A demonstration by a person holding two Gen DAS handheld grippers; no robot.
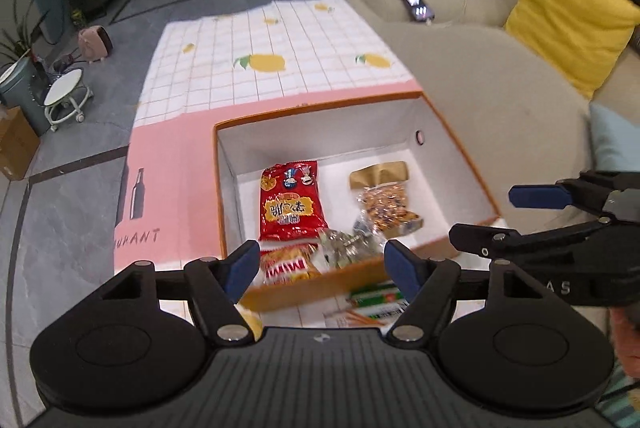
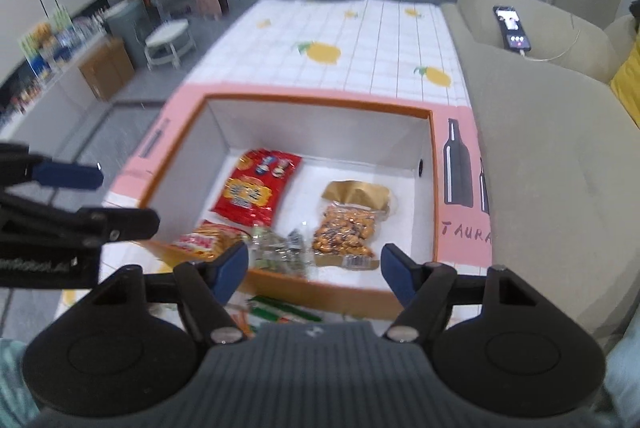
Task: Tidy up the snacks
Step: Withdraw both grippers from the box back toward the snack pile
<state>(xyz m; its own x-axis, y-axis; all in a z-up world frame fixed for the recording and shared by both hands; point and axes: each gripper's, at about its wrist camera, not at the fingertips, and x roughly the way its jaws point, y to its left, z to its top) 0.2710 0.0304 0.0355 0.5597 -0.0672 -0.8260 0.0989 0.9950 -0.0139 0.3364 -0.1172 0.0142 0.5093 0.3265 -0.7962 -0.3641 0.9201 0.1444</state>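
Both claws wide, empty: left gripper, right gripper above box. Next green pack outside box: drop low, pinch edges squarely.

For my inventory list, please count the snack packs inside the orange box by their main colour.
Red pack: 1
Orange-and-red pack: 1
Gold-topped clear pack of nuts: 1
Clear, silvery pack: 1
Total in the box: 4
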